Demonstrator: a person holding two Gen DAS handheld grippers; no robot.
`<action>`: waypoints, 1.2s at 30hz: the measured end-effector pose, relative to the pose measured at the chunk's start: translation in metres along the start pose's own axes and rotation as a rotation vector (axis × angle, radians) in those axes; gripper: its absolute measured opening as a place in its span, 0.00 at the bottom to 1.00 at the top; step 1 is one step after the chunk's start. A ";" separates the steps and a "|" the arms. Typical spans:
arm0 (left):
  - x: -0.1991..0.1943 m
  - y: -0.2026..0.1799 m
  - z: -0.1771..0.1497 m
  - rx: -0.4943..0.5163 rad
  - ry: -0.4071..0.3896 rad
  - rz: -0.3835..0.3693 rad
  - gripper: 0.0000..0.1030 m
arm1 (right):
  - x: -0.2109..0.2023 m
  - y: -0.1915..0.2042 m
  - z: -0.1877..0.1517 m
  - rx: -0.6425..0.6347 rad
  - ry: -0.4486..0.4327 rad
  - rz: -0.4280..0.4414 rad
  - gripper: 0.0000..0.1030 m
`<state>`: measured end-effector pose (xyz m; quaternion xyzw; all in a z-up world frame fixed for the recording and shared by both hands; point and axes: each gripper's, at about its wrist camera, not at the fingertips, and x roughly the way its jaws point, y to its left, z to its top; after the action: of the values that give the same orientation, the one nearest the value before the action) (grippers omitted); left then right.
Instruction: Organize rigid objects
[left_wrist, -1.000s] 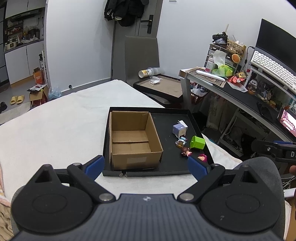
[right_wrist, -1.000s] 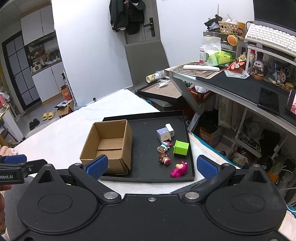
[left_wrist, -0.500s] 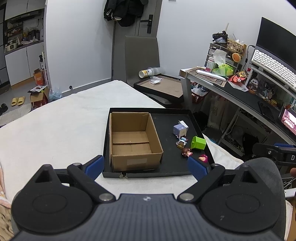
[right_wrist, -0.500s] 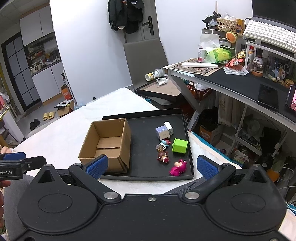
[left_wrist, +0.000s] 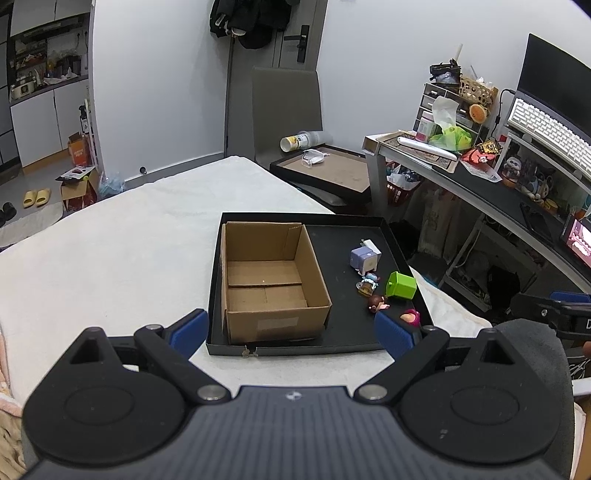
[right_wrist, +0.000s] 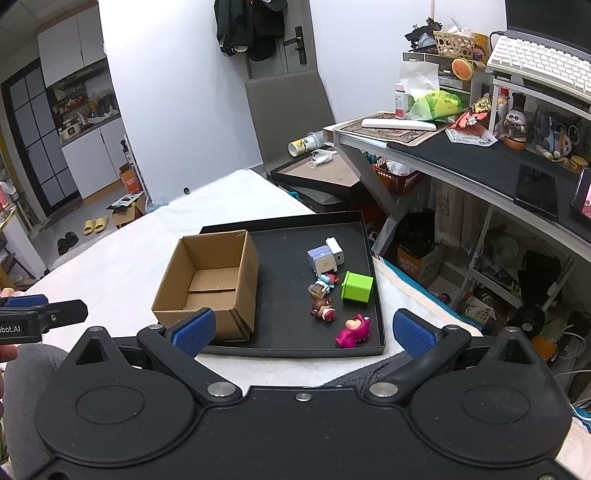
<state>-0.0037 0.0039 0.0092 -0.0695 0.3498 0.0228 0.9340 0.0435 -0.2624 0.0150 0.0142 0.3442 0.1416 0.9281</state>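
Note:
A black tray (left_wrist: 340, 254) (right_wrist: 288, 258) lies on the white cloth-covered table. In its left half stands an open, empty cardboard box (left_wrist: 269, 280) (right_wrist: 210, 280). To the right lie a lavender cube (right_wrist: 321, 260), a white charger (right_wrist: 336, 249), a green cube (left_wrist: 401, 285) (right_wrist: 356, 287), two small figurines (right_wrist: 322, 308) and a pink bear toy (right_wrist: 352, 330). My left gripper (left_wrist: 291, 329) hovers open before the tray's near edge, in front of the box. My right gripper (right_wrist: 303, 330) is open too, short of the tray's near edge. Neither holds anything.
The table's right edge drops off just past the tray, with a cluttered desk (right_wrist: 480, 162) and shelves beyond. A grey chair (left_wrist: 286, 110) and a second tray (left_wrist: 328, 170) stand behind the table. White cloth (left_wrist: 110, 258) stretches left of the tray.
Both views have shifted only slightly toward the tray. Nothing has been grasped or moved; the toys and box stay put.

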 end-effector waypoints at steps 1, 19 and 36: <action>0.001 0.001 0.001 0.000 0.002 0.001 0.93 | 0.000 0.000 0.000 0.000 0.001 -0.001 1.00; 0.027 0.009 0.014 0.018 0.037 -0.017 0.93 | 0.023 -0.004 0.012 0.026 0.026 -0.006 1.00; 0.078 0.032 0.024 -0.040 0.089 -0.029 0.93 | 0.066 -0.014 0.022 0.082 0.046 -0.009 1.00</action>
<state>0.0683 0.0385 -0.0275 -0.0943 0.3894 0.0133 0.9161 0.1090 -0.2568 -0.0116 0.0475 0.3710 0.1233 0.9192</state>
